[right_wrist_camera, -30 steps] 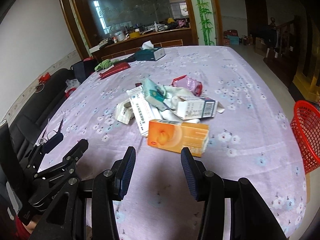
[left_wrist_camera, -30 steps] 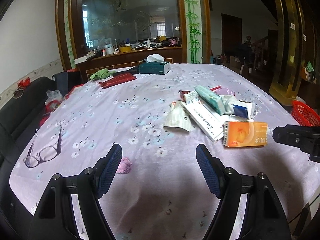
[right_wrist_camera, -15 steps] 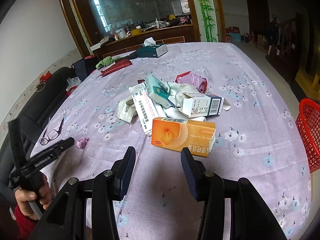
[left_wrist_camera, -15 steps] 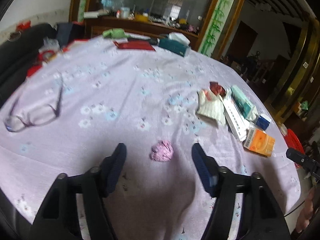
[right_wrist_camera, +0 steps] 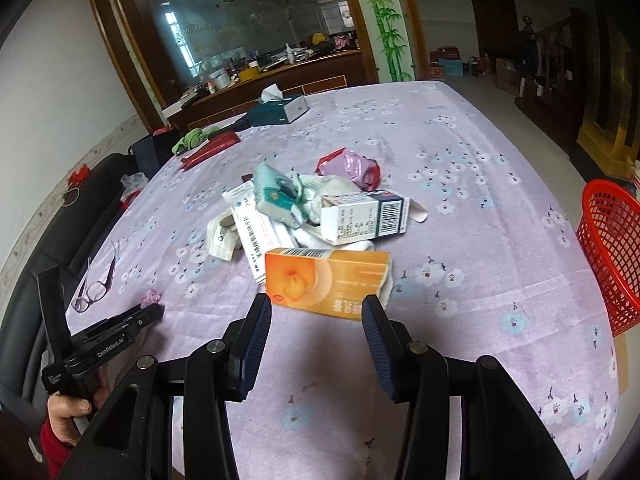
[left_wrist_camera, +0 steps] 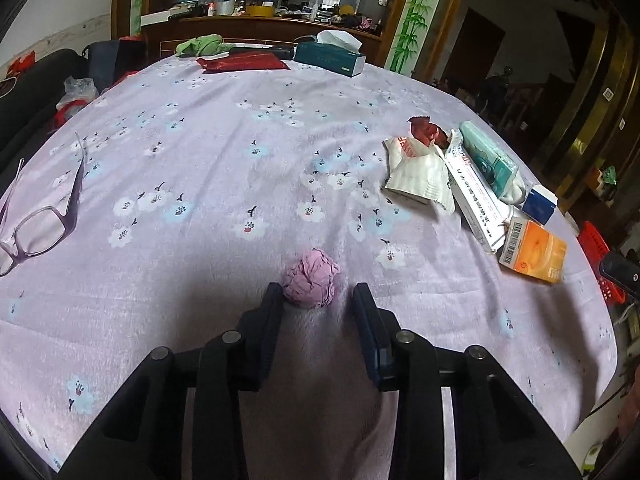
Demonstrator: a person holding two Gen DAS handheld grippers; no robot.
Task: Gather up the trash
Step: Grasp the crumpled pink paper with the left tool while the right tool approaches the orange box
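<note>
A crumpled pink paper ball (left_wrist_camera: 312, 284) lies on the flowered tablecloth (left_wrist_camera: 240, 140), just ahead of my left gripper (left_wrist_camera: 318, 298). That gripper is open, its left finger close beside the ball. My right gripper (right_wrist_camera: 316, 310) is open too, its fingertips on either side of the near edge of an orange box (right_wrist_camera: 326, 282). Behind the box sits a heap of trash (right_wrist_camera: 304, 208): a white carton, a teal pack, wrappers. The same heap (left_wrist_camera: 460, 172) and the orange box (left_wrist_camera: 534, 250) show at the right in the left wrist view. The paper ball (right_wrist_camera: 151, 297) shows small in the right wrist view.
A red mesh basket (right_wrist_camera: 612, 248) stands on the floor past the table's right edge. Purple glasses (left_wrist_camera: 38, 220) lie at the left. A tissue box (left_wrist_camera: 330, 56), a red pouch (left_wrist_camera: 244, 65) and a green cloth (left_wrist_camera: 202, 45) rest at the far end. A dark sofa (right_wrist_camera: 48, 236) runs along the left.
My left gripper swung left, dropped and came up to the pink paper ball, narrowing its opening. My right gripper advanced until its fingertips flank the orange box.
</note>
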